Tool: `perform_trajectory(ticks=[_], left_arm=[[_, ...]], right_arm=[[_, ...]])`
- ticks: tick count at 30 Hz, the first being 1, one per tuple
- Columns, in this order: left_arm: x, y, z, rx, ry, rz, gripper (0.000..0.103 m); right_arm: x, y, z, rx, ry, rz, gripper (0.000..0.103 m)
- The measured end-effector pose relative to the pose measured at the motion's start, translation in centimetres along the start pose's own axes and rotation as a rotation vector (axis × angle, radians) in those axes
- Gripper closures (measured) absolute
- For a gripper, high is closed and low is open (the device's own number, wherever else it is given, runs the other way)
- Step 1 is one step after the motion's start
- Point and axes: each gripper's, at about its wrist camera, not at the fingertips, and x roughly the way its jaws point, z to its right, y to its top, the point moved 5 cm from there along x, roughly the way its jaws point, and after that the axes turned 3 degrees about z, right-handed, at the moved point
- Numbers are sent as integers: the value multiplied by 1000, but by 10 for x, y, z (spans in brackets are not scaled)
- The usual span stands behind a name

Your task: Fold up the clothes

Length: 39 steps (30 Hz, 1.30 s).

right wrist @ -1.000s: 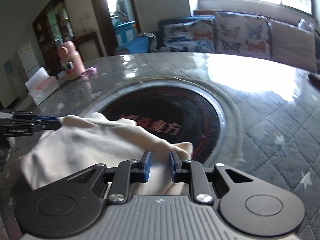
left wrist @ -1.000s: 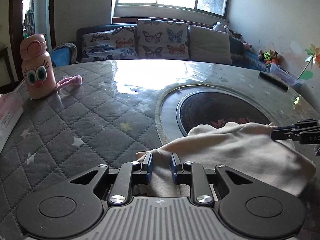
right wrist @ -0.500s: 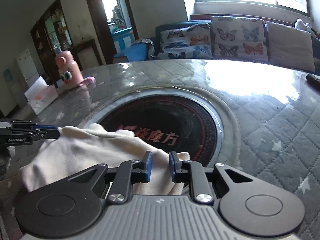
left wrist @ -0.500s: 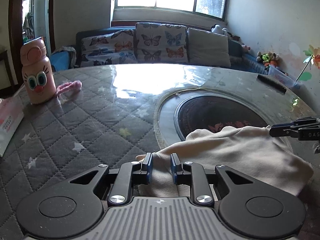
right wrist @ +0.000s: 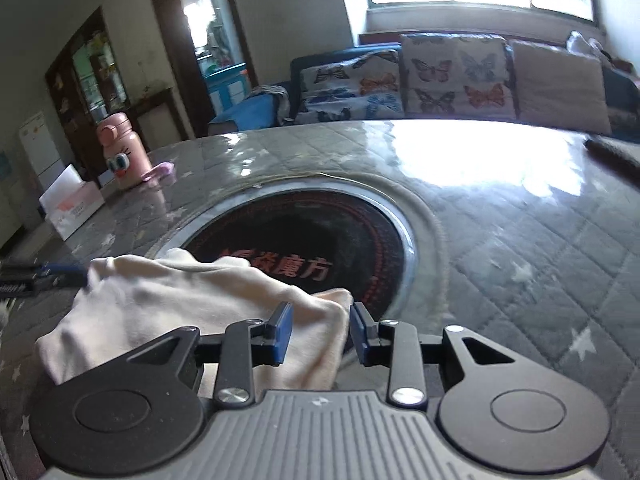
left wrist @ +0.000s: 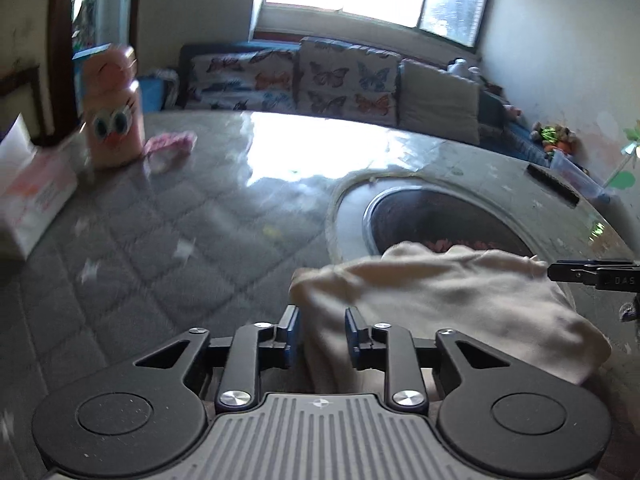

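Note:
A cream garment [left wrist: 440,296] lies folded on the quilted grey table, partly over the dark round inset [left wrist: 448,216]. My left gripper [left wrist: 320,330] is open, its jaws parted around the garment's left corner. My right gripper [right wrist: 320,330] is open too, its jaws apart around the garment's [right wrist: 192,300] right corner. Each gripper's tip shows at the edge of the other's view: the right one [left wrist: 592,274] and the left one [right wrist: 40,278].
A pink cartoon bottle [left wrist: 114,112] and a small pink cloth [left wrist: 168,146] stand at the table's far left, with a tissue box [left wrist: 32,196] beside them. A dark comb-like object [left wrist: 552,186] lies far right. A sofa with butterfly cushions [left wrist: 340,80] is behind.
Both grippers have opened and let go of the garment's corners. The left view has swung and pulled back slightly; the garment now lies slack on the table.

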Motion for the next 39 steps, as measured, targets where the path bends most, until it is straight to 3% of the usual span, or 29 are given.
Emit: perform_trajectory(ticks=[2,7,10,15,18,23,28,33,36,37,39], left_arm=[[-2,-5,-4,-39,-4,-9,67],[-4,-10,-5,-82,-18,-19,66],[-1,-11,-2,-81,-23,-28,69],[1,-13,0,-94,-39,-37,81],[0,-12,1,-93,-33,-37,82],[-5,-11,2,-86,-23,-25,76],[-2,-14,0,-105,-12,-44,70],[0,-14,0,-121,-9,-49,69],[1,-14,3,-117,-21,-54,73],[2,-14,4,-121,-32,-57,83],[3,-15,4,-132,-37,-55,90]], right_arm=[[1,-3,4,24,2,-9,71],[3,-8,5,48,16,-22,69],[4,-9,3,41,16,-24,69],[7,-9,-1,29,17,-21,69],[10,-8,-1,33,18,-23,69],[14,-8,-7,11,18,-31,70],[14,-8,-9,8,26,-42,77],[13,-8,-6,16,18,-42,77],[15,-8,-7,22,26,-43,77],[16,-7,-8,21,29,-44,81],[16,-7,-9,23,37,-43,90]])
